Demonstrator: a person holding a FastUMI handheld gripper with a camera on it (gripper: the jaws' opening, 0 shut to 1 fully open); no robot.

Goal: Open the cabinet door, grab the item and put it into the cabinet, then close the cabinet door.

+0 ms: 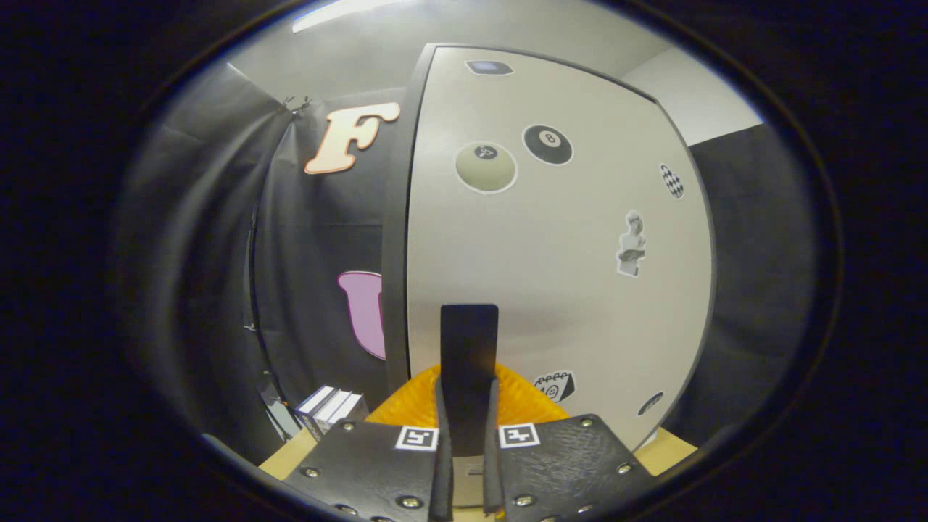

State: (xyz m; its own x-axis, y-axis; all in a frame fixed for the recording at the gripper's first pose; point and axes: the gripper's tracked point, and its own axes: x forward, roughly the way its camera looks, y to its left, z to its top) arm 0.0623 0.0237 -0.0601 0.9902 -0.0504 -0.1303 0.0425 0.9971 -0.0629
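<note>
The white cabinet door [565,290], covered with stickers, stands upright close ahead of me. A flat black handle [469,341] rises from between my fingers against the door's lower part. My gripper [467,388] is shut on this handle, one finger pressing each side. A dark grey edge of the cabinet [395,254] runs down the door's left side; I cannot tell whether the door is ajar. An orange ribbed thing [529,399] sits just beyond the fingers at the foot of the door, partly hidden by them.
A small stack of boxes or books [330,409] lies on the wooden table [286,457] left of the fingers, by the black cloth wall [217,275]. The tabletop also shows to the right of the cabinet [667,448].
</note>
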